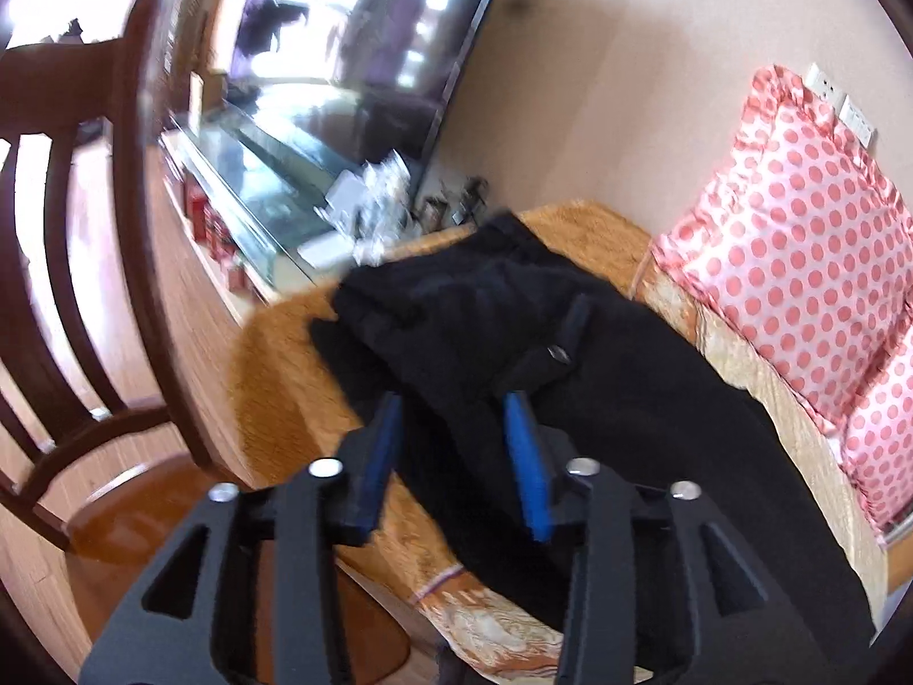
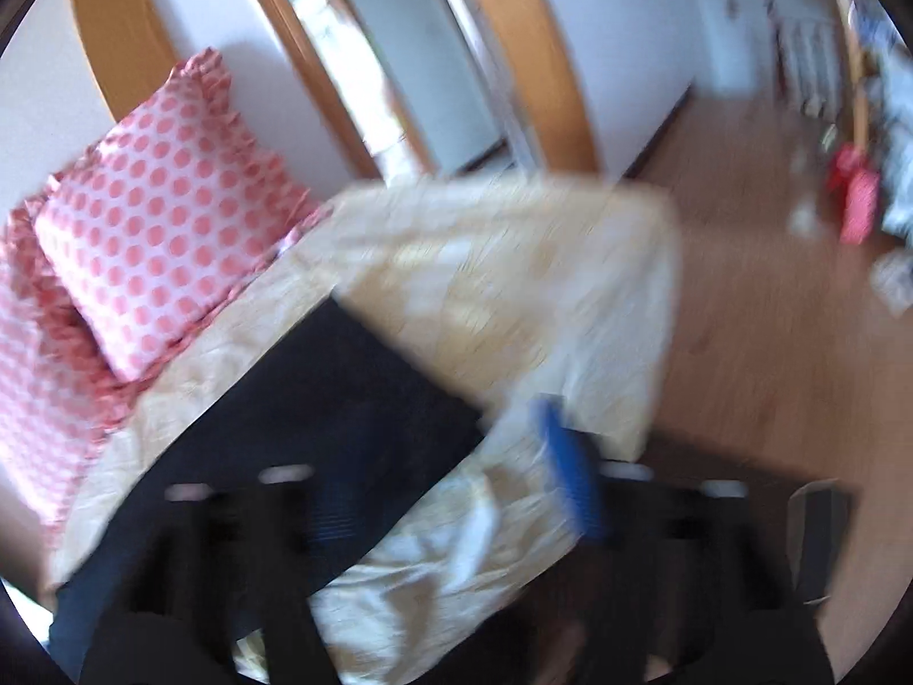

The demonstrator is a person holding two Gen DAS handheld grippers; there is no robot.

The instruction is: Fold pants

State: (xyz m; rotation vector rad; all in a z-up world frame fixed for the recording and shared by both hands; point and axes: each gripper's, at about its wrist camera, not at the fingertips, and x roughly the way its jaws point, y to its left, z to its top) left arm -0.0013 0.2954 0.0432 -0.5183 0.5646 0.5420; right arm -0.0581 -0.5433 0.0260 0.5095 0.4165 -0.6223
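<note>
Left wrist view: black fabric pants (image 1: 570, 354) lie across a bed covered by a golden-tan patterned bedspread (image 1: 274, 388). One end of the pants is bunched and partly doubled over toward the far edge of the bed; the rest runs toward the lower right of the view. Left hand-held gripper (image 1: 453, 422), black frame with blue pads (image 1: 528, 468), hovers over the pants with jaws spread apart, nothing between them. Whether the pads touch the cloth cannot be told.

A pink-and-white polka-dot satin pillow (image 1: 799, 251) leans against the wall just beside the pants. A dark brown wooden chair (image 1: 85, 285) stands on the floor to the left of the bed.

Right wrist view, heavily blurred: the pants (image 2: 319, 428) show a straight edge lying on the bedspread (image 2: 502, 285), the polka-dot pillow (image 2: 160, 240) near them at left. Right hand-held gripper (image 2: 445, 474) is above the edge of the pants, jaws apart, holding nothing; one blue pad (image 2: 568, 468) is distinct, the other smeared.
</note>
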